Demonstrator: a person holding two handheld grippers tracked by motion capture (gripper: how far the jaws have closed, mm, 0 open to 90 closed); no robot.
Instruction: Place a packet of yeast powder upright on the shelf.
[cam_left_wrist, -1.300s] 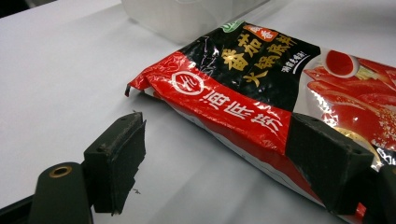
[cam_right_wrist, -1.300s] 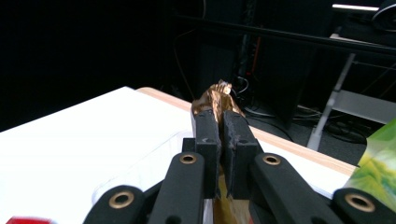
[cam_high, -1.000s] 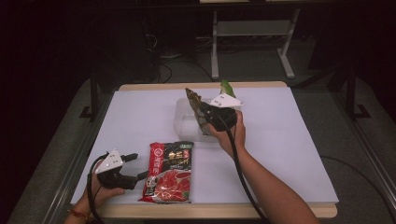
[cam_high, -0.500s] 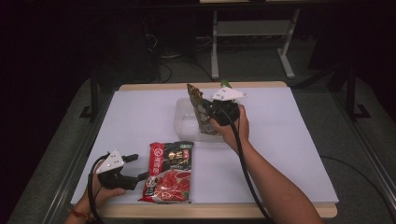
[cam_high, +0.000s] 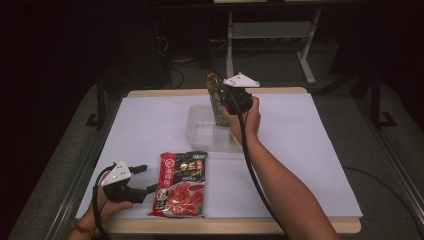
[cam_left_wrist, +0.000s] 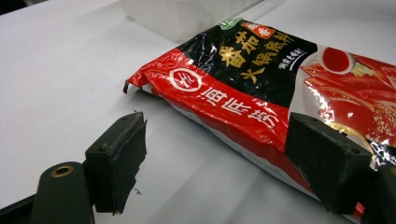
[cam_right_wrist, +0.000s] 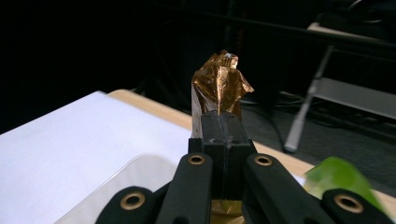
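Fingers of the right gripper (cam_right_wrist: 219, 123) are pressed together on a crinkled gold foil packet (cam_right_wrist: 219, 86), pinching it near its lower part so the crumpled top stands above the fingertips. In the high view the right gripper (cam_high: 220, 97) holds the gold foil packet (cam_high: 214, 87) above the far wall of the clear plastic tub (cam_high: 200, 137), clear of it. A green leaf-like thing (cam_right_wrist: 334, 175) sits just beside the gripper; blurred, identity uncertain.

Fingers of the left gripper (cam_left_wrist: 219, 172) are spread, holding nothing, resting low on the white counter (cam_high: 150, 120) with one finger just over the edge of the red soup-base pouch (cam_left_wrist: 261, 88). Relative to the tub, the red soup-base pouch (cam_high: 181, 182) lies flat on the near side, close by.

Risk, as judged: the foil is thin and slick, and the grip looks narrow. The packet could tear or slide out and drop back into the tub, or beyond its far wall toward the counter edge. A swing could also tip the light tub.
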